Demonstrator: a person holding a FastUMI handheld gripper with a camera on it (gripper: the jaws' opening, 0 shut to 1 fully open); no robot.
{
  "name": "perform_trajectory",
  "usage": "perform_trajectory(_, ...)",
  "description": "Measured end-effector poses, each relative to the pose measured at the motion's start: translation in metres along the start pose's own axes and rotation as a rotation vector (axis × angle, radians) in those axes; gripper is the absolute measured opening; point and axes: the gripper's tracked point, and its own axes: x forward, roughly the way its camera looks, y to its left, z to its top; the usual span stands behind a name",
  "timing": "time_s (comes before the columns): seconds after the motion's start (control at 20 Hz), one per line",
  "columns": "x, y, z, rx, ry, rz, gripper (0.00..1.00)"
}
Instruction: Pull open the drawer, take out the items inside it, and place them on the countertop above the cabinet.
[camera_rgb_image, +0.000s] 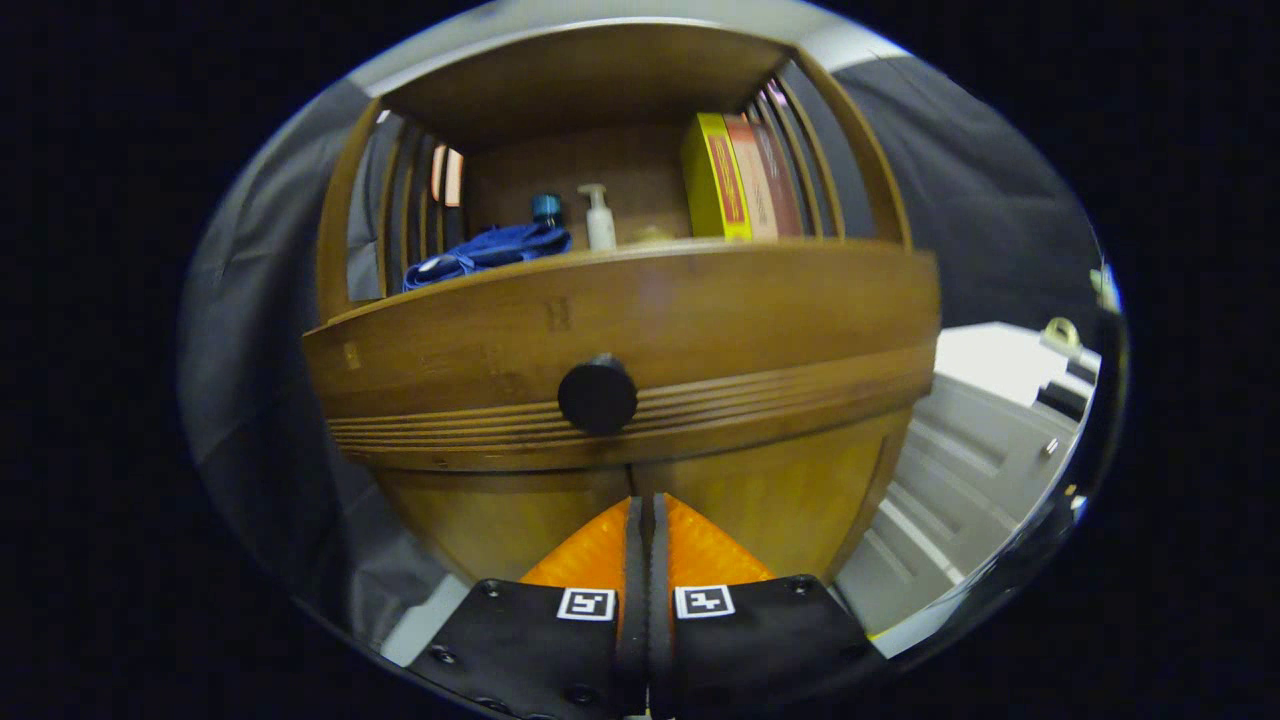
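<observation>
Two fingers (647, 515) pressed together, holding nothing, below the drawer knob (597, 394); unopened, they would strike the knob.

So there's just 1 camera, riding on my claw (645, 520) and looking straight forward along its 2 fingers, which sit pressed together low in the view. It faces the wooden cabinet's front head-on from really close, about level with the drawer front (620, 340), with the round knob (597, 394) just above and beyond the fingertips. The angle tips up slightly, so I see into the open shelf (560, 150) above.
</observation>
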Motion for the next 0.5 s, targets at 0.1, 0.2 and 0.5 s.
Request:
perform_trajectory(0.1,-0.006,0.002,0.022,-0.045,-0.048,0.006,0.09)
perform_trajectory(0.2,-0.008,0.002,0.026,-0.019,-0.048,0.007,0.09)
perform_trajectory(0.5,0.03,0.023,0.019,0.009,-0.004,0.061,0.58)
